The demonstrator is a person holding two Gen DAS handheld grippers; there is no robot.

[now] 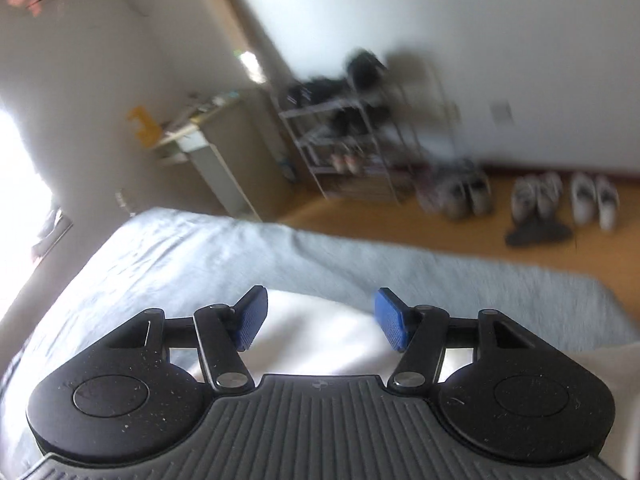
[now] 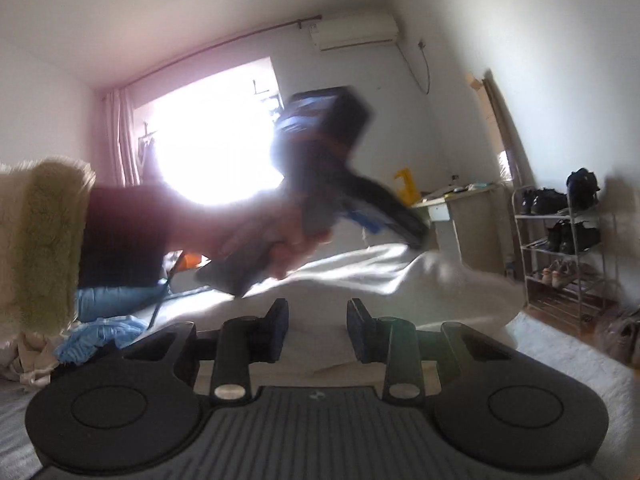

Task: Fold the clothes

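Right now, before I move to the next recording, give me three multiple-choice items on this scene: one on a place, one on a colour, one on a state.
1. Where does the white garment lie?
A. on the bed
B. on the floor
C. on the shoe rack

2. What colour are the left gripper pads?
A. red
B. blue
C. green

3. How do the left gripper's jaws stand?
A. shut on the garment
B. open with nothing pinched
C. shut on a shoe

Answers:
1 A, it rests on the grey bed cover.
2 B, both pads show blue.
3 B, a clear gap shows between the pads above the cloth.
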